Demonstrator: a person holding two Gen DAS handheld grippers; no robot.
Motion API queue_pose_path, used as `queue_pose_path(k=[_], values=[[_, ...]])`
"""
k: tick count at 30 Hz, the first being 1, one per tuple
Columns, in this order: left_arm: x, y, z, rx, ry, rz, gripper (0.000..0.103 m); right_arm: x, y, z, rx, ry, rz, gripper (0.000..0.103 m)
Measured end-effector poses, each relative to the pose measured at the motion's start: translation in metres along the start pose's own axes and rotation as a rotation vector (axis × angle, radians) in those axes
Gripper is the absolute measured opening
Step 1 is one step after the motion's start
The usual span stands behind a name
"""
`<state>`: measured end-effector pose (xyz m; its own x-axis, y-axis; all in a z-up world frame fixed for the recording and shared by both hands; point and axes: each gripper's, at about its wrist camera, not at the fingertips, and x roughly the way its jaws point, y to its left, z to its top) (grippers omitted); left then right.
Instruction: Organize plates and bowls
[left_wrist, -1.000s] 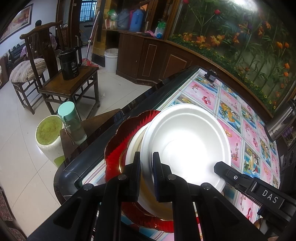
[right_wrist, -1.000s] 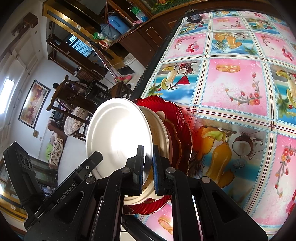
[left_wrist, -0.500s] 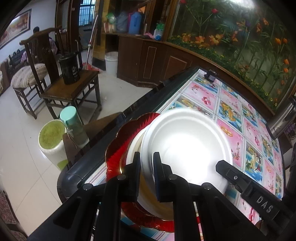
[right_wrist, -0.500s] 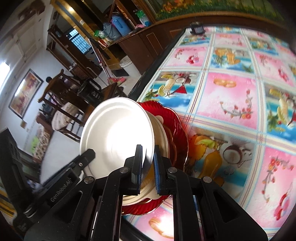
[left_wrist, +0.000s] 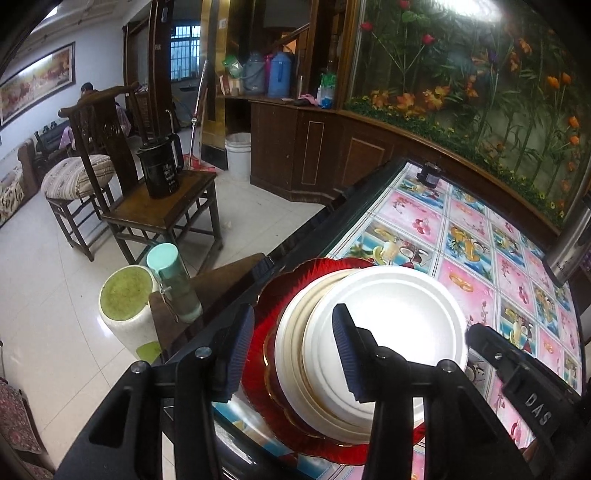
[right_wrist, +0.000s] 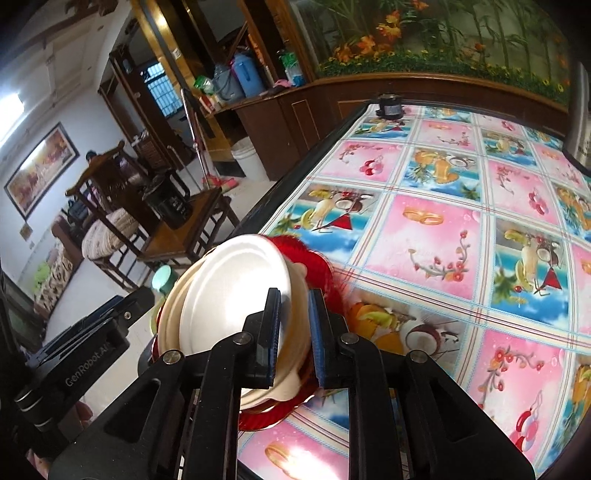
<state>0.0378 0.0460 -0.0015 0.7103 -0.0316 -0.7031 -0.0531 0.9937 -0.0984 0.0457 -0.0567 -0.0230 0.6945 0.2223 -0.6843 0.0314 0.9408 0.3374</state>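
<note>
Both grippers tip down toward a pile of dishes at the table's (left_wrist: 476, 295) near corner. The left gripper (left_wrist: 291, 350) is letting go: its jaws are opening, and the pile's near edge sits between them with nothing squeezed. The right gripper (right_wrist: 293, 332) has its jaws almost closed, pinching the white plate's (right_wrist: 236, 291) rim. That white plate lies on cream plates (left_wrist: 291, 354) and a red plate (left_wrist: 280, 288).

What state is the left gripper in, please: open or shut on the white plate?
Open and opening: the left gripper pads stand apart, clear of the white plate rim.
</note>
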Motion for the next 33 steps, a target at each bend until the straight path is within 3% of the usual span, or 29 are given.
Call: queue_pose_path(k=[5,7,9,12,14,15,19,30,33], values=[[-0.003,-0.004,0.0,0.01,-0.015,0.005,0.045,-0.006,-0.019,0.002,0.035,-0.053,-0.02,0.015],[-0.006,-0.006,-0.001,0.021,-0.034,0.017,0.052,-0.011,-0.028,-0.001,0.026,-0.088,-0.03,0.015],[-0.011,-0.008,-0.002,0.03,-0.068,0.041,0.065,-0.016,-0.036,-0.006,0.009,-0.127,-0.019,0.015],[-0.02,-0.012,-0.004,0.047,-0.119,0.054,0.069,-0.022,-0.046,-0.015,-0.032,-0.195,0.0,0.015],[-0.024,-0.016,-0.006,0.067,-0.154,0.07,0.079,-0.024,-0.052,-0.025,-0.072,-0.255,0.015,0.025],[-0.028,-0.018,-0.007,0.081,-0.176,0.078,0.082,-0.024,-0.057,-0.029,-0.085,-0.271,0.013,0.038],[-0.033,-0.022,-0.008,0.096,-0.2,0.08,0.082,-0.026,-0.07,-0.025,-0.019,-0.255,0.099,0.04],[-0.053,-0.017,-0.015,0.068,-0.219,0.07,0.082,-0.051,-0.053,-0.042,-0.123,-0.336,0.12,0.04],[-0.058,-0.018,-0.018,0.077,-0.221,0.058,0.083,-0.056,-0.046,-0.05,-0.149,-0.341,0.126,0.045]])
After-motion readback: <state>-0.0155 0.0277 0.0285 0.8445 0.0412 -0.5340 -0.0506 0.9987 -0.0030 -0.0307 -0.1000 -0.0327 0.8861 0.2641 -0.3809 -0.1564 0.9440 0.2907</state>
